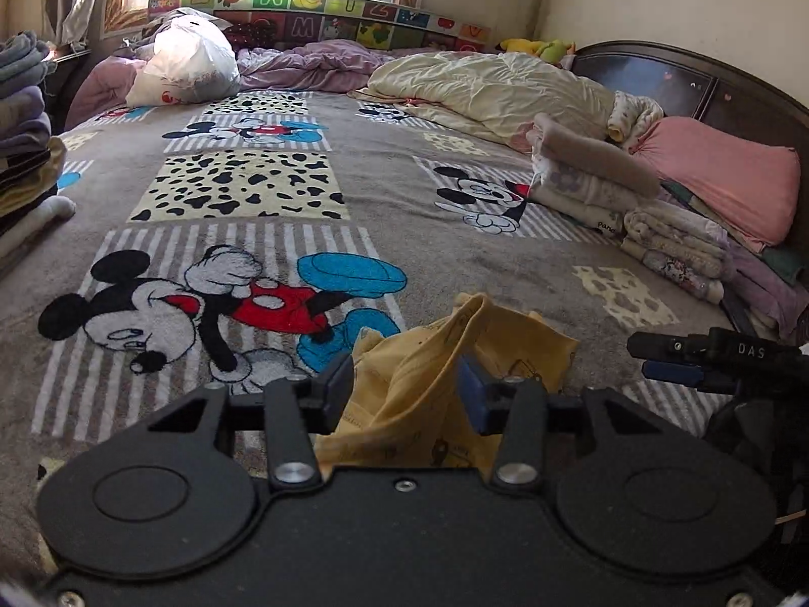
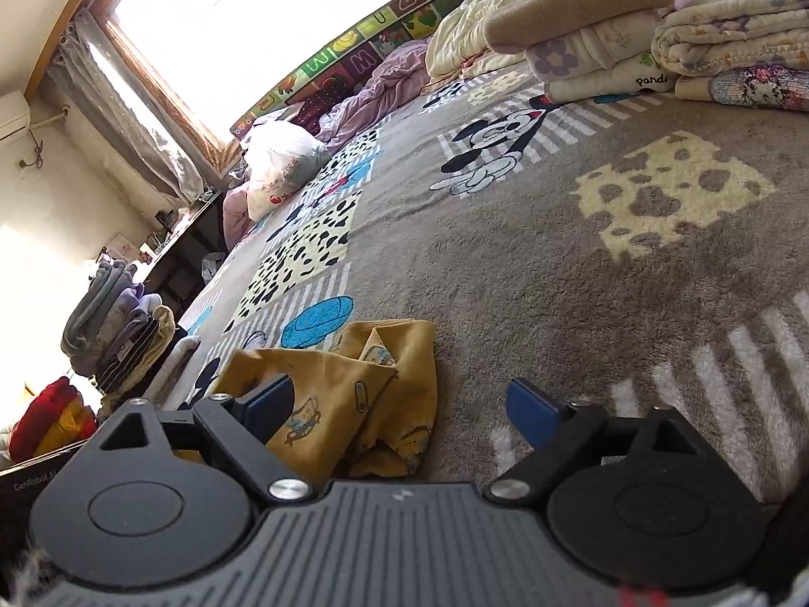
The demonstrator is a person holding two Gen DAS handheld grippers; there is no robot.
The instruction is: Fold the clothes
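A crumpled yellow garment [image 1: 430, 354] with small cartoon prints lies on the grey Mickey Mouse blanket [image 1: 384, 192] near its front edge. My left gripper [image 1: 404, 387] straddles the garment's near part. Its jaws stand about half apart, with bunched cloth filling the gap and touching both blue pads [image 1: 470, 389]. In the right wrist view the same garment [image 2: 354, 394] lies ahead and to the left on the blanket [image 2: 556, 253]. My right gripper [image 2: 402, 407] is wide open low over the blanket, its left finger [image 2: 270, 404] in front of the cloth and nothing between the fingers. It shows at the right edge of the left wrist view [image 1: 672, 359].
Folded clothes [image 1: 591, 187] are stacked at the right by a pink pillow [image 1: 723, 172]. A cream quilt [image 1: 495, 86] and a white plastic bag [image 1: 187, 63] lie at the back. Another clothes pile [image 2: 116, 323] stands off the bed's left side.
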